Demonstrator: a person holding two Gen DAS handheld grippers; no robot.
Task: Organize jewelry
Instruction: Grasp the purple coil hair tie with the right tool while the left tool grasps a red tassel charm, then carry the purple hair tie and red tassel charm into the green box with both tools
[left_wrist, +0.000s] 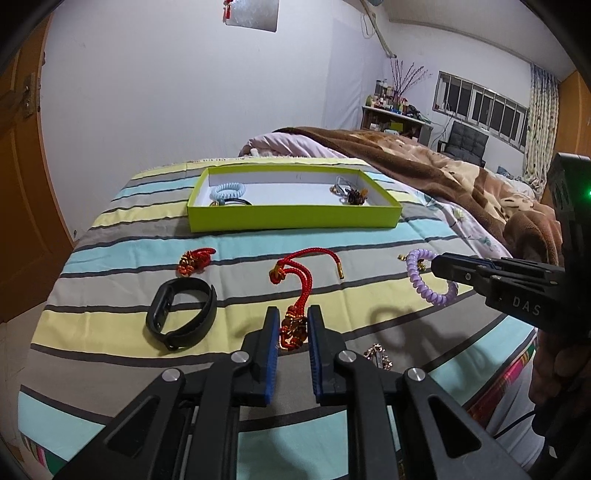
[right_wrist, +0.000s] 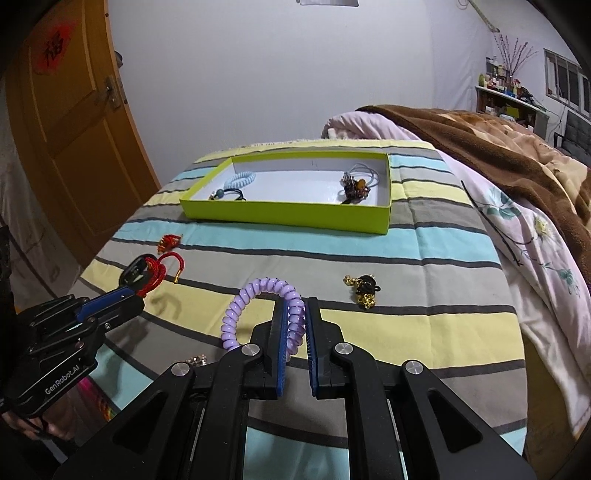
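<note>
**Both grippers clamped, angled downward**

The left gripper (left_wrist: 293, 325) points forward and down. Its blue-padded fingers (left_wrist: 271, 332) stand nearly parallel, a narrow gap between them, pressing on a red cord charm (left_wrist: 293, 326). The right gripper (right_wrist: 295, 321) has the same downward pitch. Its fingers (right_wrist: 282, 325) are drawn close together and pinch a purple coil band (right_wrist: 258, 291). A hand (left_wrist: 554, 373) wraps the right gripper's handle; another hand (right_wrist: 33, 428) grips the left handle from below.

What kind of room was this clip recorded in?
Most likely a bedroom: the work surface is a bed under a striped sheet, a brown fleece blanket lies rumpled beside it, and a cluttered shelf stands by the window.
</note>
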